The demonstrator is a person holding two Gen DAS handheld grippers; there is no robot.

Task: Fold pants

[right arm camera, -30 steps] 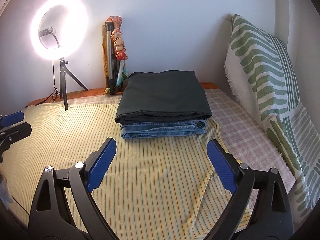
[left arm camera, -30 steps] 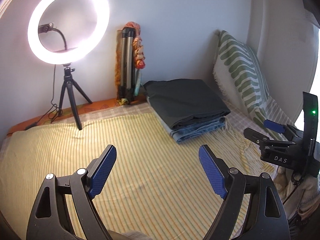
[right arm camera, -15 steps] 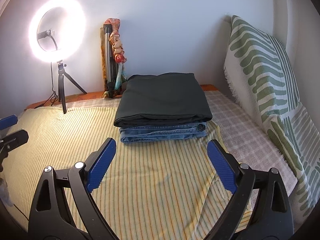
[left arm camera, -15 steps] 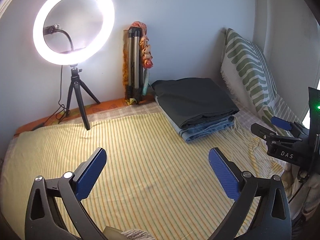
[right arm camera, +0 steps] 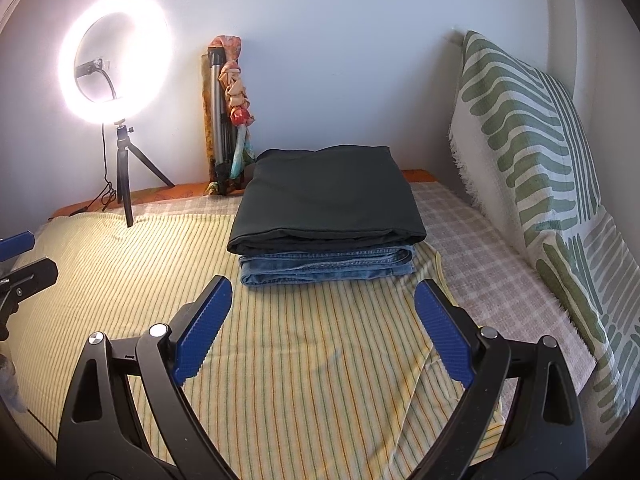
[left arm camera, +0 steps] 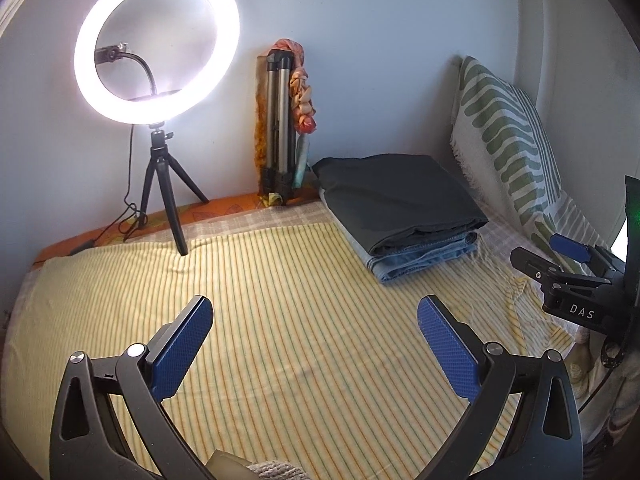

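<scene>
The left gripper [left arm camera: 314, 344] has just been opening and holds nothing; the right gripper [right arm camera: 322, 320] gapes empty too. Folded dark green pants [right arm camera: 328, 204] lie stacked on folded blue denim jeans [right arm camera: 328, 266], so folding looks finished

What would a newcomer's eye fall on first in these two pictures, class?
First the glowing ring light on its small tripod at the back left of the bed. Then the dark folded pants stacked on folded blue jeans near the wall, with a green-patterned pillow leaning to their right.
</scene>
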